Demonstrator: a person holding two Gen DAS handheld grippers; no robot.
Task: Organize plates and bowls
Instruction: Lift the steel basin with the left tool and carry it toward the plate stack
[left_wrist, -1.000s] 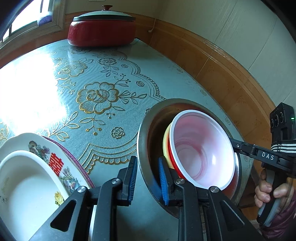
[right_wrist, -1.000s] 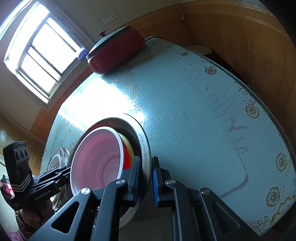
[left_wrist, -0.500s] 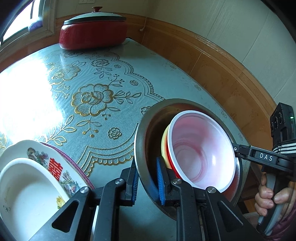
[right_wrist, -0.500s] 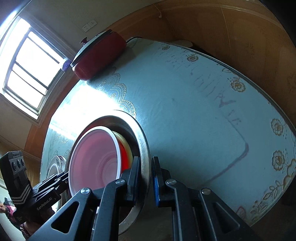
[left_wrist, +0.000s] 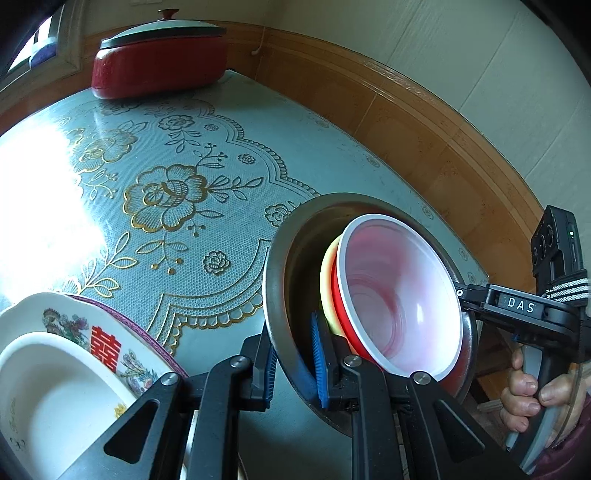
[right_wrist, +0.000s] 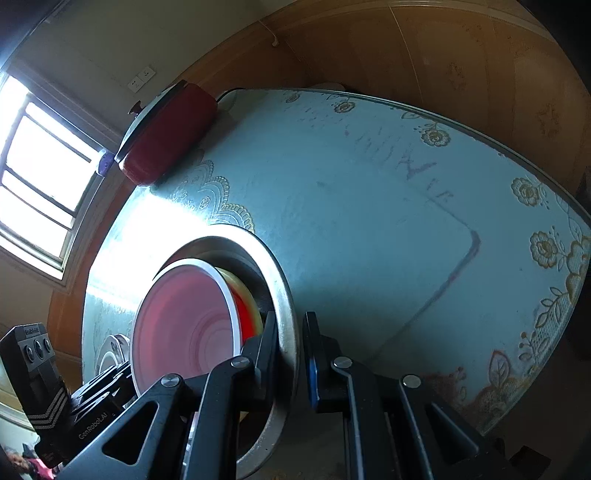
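A steel basin (left_wrist: 280, 295) holds nested bowls: a translucent white-rimmed one (left_wrist: 399, 295) on top, a red one and a yellow one beneath. Both grippers pinch the basin's rim and hold it tilted above the table. My left gripper (left_wrist: 293, 363) is shut on the near-left rim. My right gripper (right_wrist: 290, 354) is shut on the opposite rim; it also shows in the left wrist view (left_wrist: 461, 299). The basin (right_wrist: 284, 295) and the bowls (right_wrist: 184, 325) show in the right wrist view too.
A floral plate (left_wrist: 110, 339) with a white dish (left_wrist: 48, 391) in it sits at the table's near left. A red lidded pot (left_wrist: 159, 59) stands at the far edge. The blue floral tablecloth (left_wrist: 177, 177) covers the table. Wood-panelled wall lies to the right.
My left gripper has closed on the basin's rim. The basin with its bowls has lifted and tilted more, held between both grippers.
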